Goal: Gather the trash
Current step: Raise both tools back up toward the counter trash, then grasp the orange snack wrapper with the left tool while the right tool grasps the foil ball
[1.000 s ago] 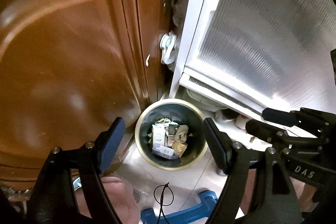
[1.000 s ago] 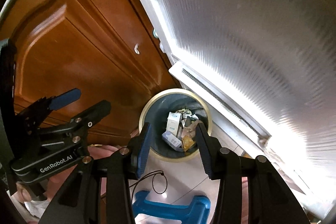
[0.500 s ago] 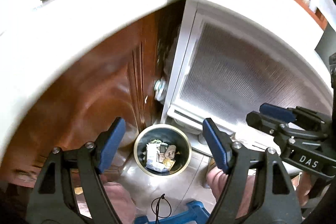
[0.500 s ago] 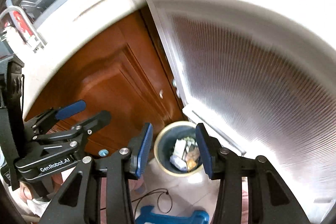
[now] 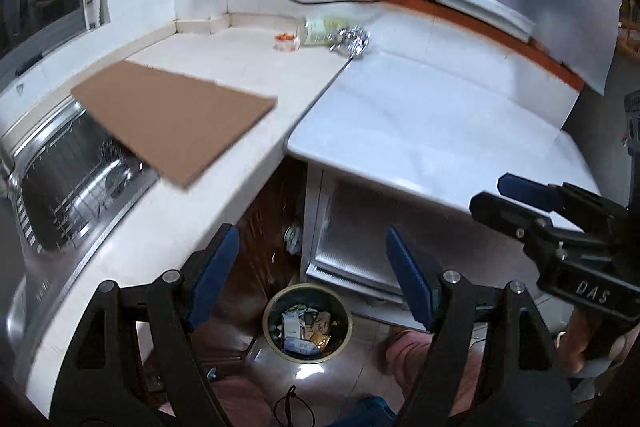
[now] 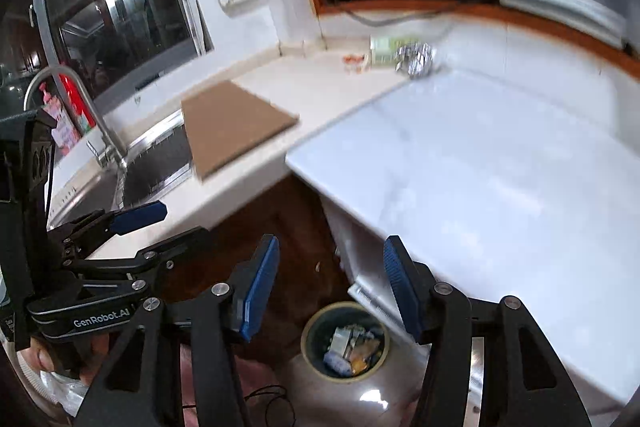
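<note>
A round bin (image 5: 307, 327) with several pieces of trash stands on the floor below the counter; it also shows in the right wrist view (image 6: 346, 341). On the far counter lie a crumpled foil ball (image 5: 352, 39), a pale green bottle (image 5: 318, 31) on its side and a small orange-topped item (image 5: 286, 42); the foil (image 6: 418, 61) and bottle (image 6: 386, 50) also show in the right wrist view. My left gripper (image 5: 314, 279) is open and empty, high above the bin. My right gripper (image 6: 330, 289) is open and empty, beside it.
A brown cardboard sheet (image 5: 172, 123) lies over the sink's edge. The steel sink (image 5: 76, 187) and tap (image 6: 80, 107) are at the left. A white appliance top (image 5: 432, 131) adjoins the counter at the right. A blue object and black cord lie on the floor.
Both grippers have risen from just above the bin to above counter height and tilted up, bringing the countertop and its trash into view. The right gripper's jaws have widened.
</note>
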`<action>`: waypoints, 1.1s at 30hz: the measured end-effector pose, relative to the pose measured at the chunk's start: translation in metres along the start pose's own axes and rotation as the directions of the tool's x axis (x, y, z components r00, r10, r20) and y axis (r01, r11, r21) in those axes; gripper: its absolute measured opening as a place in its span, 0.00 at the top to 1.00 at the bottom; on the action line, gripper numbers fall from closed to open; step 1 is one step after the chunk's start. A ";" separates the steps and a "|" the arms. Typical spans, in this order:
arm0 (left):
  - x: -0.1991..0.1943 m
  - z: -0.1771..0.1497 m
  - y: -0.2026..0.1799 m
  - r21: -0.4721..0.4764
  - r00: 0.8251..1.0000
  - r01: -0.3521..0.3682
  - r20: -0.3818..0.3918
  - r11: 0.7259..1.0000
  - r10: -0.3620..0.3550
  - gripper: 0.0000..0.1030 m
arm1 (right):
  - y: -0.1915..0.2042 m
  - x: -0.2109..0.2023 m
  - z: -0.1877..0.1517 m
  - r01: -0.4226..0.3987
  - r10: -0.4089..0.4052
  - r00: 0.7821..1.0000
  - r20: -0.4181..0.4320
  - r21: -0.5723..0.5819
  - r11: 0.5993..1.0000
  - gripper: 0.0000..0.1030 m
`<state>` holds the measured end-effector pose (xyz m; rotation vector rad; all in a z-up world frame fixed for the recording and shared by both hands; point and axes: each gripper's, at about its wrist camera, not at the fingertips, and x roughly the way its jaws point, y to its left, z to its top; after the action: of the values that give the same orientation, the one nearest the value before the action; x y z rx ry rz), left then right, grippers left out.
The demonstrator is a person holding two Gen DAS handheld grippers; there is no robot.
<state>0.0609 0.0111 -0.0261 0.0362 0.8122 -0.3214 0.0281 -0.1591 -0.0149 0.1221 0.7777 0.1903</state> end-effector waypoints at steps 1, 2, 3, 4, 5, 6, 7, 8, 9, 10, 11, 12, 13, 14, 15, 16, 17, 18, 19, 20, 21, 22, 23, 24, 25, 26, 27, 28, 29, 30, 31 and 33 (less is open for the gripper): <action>-0.003 0.009 -0.001 0.001 1.000 0.018 -0.003 1.000 -0.018 0.28 | -0.001 -0.004 0.009 0.000 0.000 1.000 0.008 0.000 1.000 0.46; -0.006 0.017 -0.001 0.004 1.000 0.027 -0.004 1.000 -0.027 0.28 | -0.003 -0.010 0.020 0.002 -0.002 1.000 0.016 0.000 1.000 0.46; -0.011 0.027 -0.002 0.007 1.000 0.029 -0.003 1.000 -0.029 0.28 | -0.006 -0.017 0.032 0.005 -0.005 1.000 0.021 0.000 1.000 0.46; -0.015 0.041 -0.002 0.013 1.000 0.028 0.004 1.000 -0.028 0.28 | -0.010 -0.021 0.042 0.010 -0.010 1.000 0.026 0.000 1.000 0.46; -0.016 0.050 -0.002 0.020 1.000 0.022 0.008 1.000 -0.022 0.28 | -0.014 -0.029 0.056 0.015 -0.015 0.999 0.032 0.003 1.000 0.46; -0.019 0.059 -0.002 0.029 1.000 0.018 0.009 0.999 -0.019 0.28 | -0.018 -0.034 0.068 0.015 -0.015 0.999 0.036 0.007 1.000 0.46; -0.020 0.071 -0.001 0.037 1.000 0.015 0.009 0.999 -0.015 0.28 | -0.024 -0.035 0.080 0.013 -0.013 0.999 0.036 0.014 1.000 0.46; -0.021 0.082 0.000 0.042 1.000 0.011 0.009 0.999 -0.012 0.28 | -0.029 -0.036 0.093 0.009 -0.010 0.999 0.036 0.026 1.000 0.45; -0.021 0.093 0.001 0.048 1.000 0.009 0.008 0.999 -0.009 0.28 | -0.037 -0.039 0.103 0.006 -0.007 0.999 0.040 0.036 0.999 0.45; -0.019 0.106 0.003 0.051 1.000 0.006 0.002 0.999 -0.006 0.28 | -0.043 -0.040 0.114 0.005 -0.007 0.999 0.045 0.042 0.999 0.45; -0.016 0.117 0.005 0.051 1.000 0.008 -0.004 0.999 -0.008 0.28 | -0.050 -0.042 0.127 0.013 -0.016 0.998 0.053 0.044 0.999 0.45; -0.012 0.129 0.007 0.051 1.000 0.013 -0.015 0.999 -0.012 0.28 | -0.055 -0.042 0.138 0.023 -0.025 0.998 0.061 0.045 0.999 0.42; -0.009 0.142 0.009 0.049 1.000 0.014 -0.024 0.999 -0.013 0.28 | -0.061 -0.042 0.150 0.033 -0.036 0.997 0.067 0.043 0.999 0.38; -0.006 0.152 0.010 0.049 0.999 0.013 -0.030 0.999 -0.012 0.28 | -0.069 -0.041 0.160 0.039 -0.042 0.996 0.074 0.043 0.998 0.37; -0.001 0.162 0.012 0.051 0.999 0.010 -0.037 0.999 -0.009 0.28 | -0.074 -0.039 0.170 0.050 -0.053 0.995 0.080 0.043 0.998 0.34; 0.003 0.172 0.014 0.053 0.999 0.005 -0.044 0.999 -0.003 0.28 | -0.078 -0.036 0.178 0.057 -0.061 0.995 0.079 0.040 0.998 0.32; 0.010 0.184 0.016 0.055 0.998 -0.001 -0.055 0.998 0.004 0.28 | -0.084 -0.032 0.189 0.063 -0.066 0.995 0.076 0.036 0.997 0.32; 0.018 0.196 0.019 0.058 0.998 -0.004 -0.070 0.998 0.008 0.28 | -0.090 -0.027 0.200 0.066 -0.069 0.995 0.071 0.035 0.997 0.32; 0.024 0.205 0.022 0.058 0.997 -0.006 -0.080 0.998 0.011 0.28 | -0.095 -0.020 0.209 0.069 -0.071 0.995 0.066 0.035 0.997 0.32; 0.034 0.217 0.025 0.055 0.996 -0.010 -0.092 0.998 0.015 0.28 | -0.102 -0.011 0.219 0.072 -0.074 0.996 0.056 0.034 0.997 0.32; 0.042 0.226 0.029 0.054 0.995 -0.013 -0.099 0.998 0.018 0.28 | -0.110 -0.004 0.231 0.077 -0.079 0.996 0.052 0.038 0.996 0.32; 0.051 0.237 0.033 0.053 0.994 -0.021 -0.106 0.998 0.026 0.28 | -0.120 0.004 0.244 0.085 -0.087 0.995 0.047 0.047 0.995 0.32; 0.063 0.249 0.037 0.051 0.993 -0.027 -0.113 0.998 0.033 0.28 | -0.126 0.016 0.251 0.089 -0.092 0.995 0.040 0.055 0.994 0.32; 0.076 0.261 0.041 0.050 0.991 -0.026 -0.128 0.998 0.032 0.28 | -0.135 0.025 0.263 0.091 -0.092 0.995 0.028 0.063 0.994 0.32; 0.085 0.268 0.044 0.046 0.990 -0.025 -0.138 0.999 0.031 0.28 | -0.145 0.036 0.274 0.090 -0.091 0.996 0.016 0.072 0.993 0.32; 0.097 0.278 0.048 0.040 0.988 -0.022 -0.152 0.999 0.028 0.28 | -0.152 0.047 0.284 0.091 -0.092 0.996 0.008 0.079 0.993 0.32; 0.112 0.289 0.052 0.035 0.986 -0.014 -0.168 0.999 0.019 0.28 | -0.159 0.056 0.292 0.093 -0.093 0.996 0.001 0.084 0.992 0.32; 0.123 0.296 0.055 0.030 0.984 -0.011 -0.176 1.000 0.016 0.28 | -0.166 0.066 0.301 0.090 -0.090 0.996 -0.008 0.087 0.992 0.32; 0.134 0.303 0.058 0.026 0.984 -0.013 -0.180 1.000 0.018 0.28 | -0.174 0.080 0.311 0.091 -0.089 0.996 -0.023 0.094 0.991 0.32; 0.146 0.310 0.060 0.027 0.983 -0.014 -0.183 1.000 0.019 0.28 | -0.179 0.091 0.319 0.100 -0.097 0.995 -0.031 0.104 0.990 0.32; 0.154 0.313 0.060 0.031 0.983 -0.011 -0.185 0.999 0.017 0.28 | -0.186 0.104 0.328 0.102 -0.098 0.994 -0.041 0.117 0.988 0.32; 0.179 0.325 0.061 0.050 0.982 -0.002 -0.191 0.999 0.012 0.28 | -0.193 0.126 0.335 0.100 -0.093 0.994 -0.059 0.133 0.986 0.32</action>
<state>0.4235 -0.0293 0.0642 0.1178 0.9945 -0.3350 0.3768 -0.3336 0.1013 0.2083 0.8472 0.0483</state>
